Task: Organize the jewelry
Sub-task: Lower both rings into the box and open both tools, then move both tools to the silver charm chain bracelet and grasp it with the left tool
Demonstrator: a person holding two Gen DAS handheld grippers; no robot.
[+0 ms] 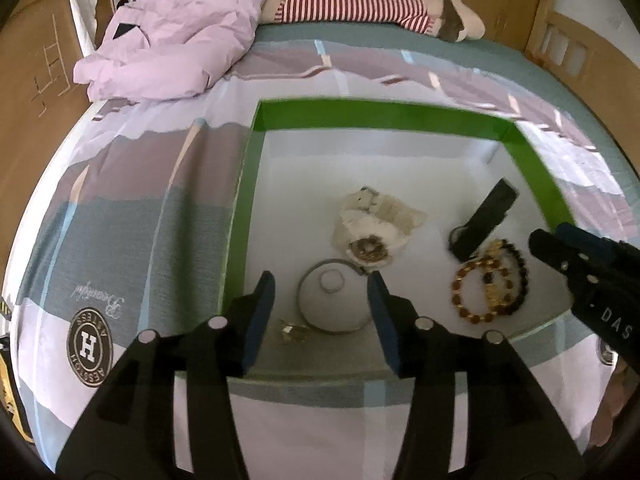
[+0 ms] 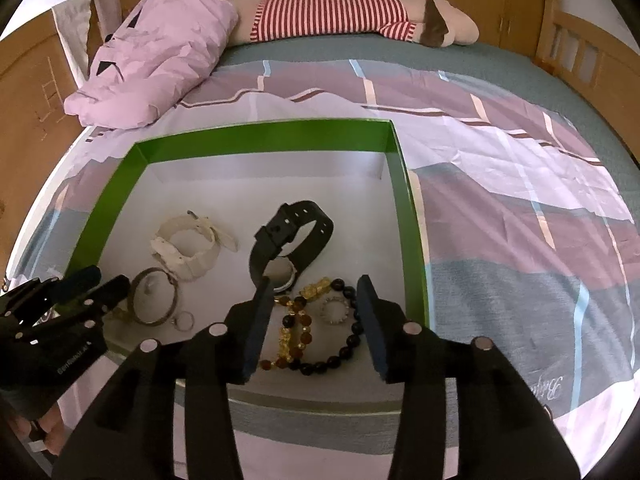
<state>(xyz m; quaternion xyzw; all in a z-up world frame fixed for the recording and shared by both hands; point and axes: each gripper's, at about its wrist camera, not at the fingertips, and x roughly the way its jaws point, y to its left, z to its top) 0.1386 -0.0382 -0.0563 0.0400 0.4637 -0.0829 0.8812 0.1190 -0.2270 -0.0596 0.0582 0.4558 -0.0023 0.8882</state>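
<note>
1. Jaws of left gripper apart, nothing clamped; poised over silver bangle and small silver ring lying inside its loop.
2. Jaws of right gripper likewise apart and empty; hanging above amber bead bracelet, dark bead bracelet and rhinestone ring.
3. All jewelry collected in green-walled box with white floor, set on patterned bedspread.
4. White watch mid-floor, strap curled; black watch toward right wall, on edge with strap looped upward.
5. Small gold piece near front wall, just beside bangle; kind not discernible.
6. Judged: items grouped left and right, one cluster beneath each gripper, so each side served without crossing.
7. Bead bracelets overlapping and touching; risk of snagging or dragging if lifted singly.
</note>
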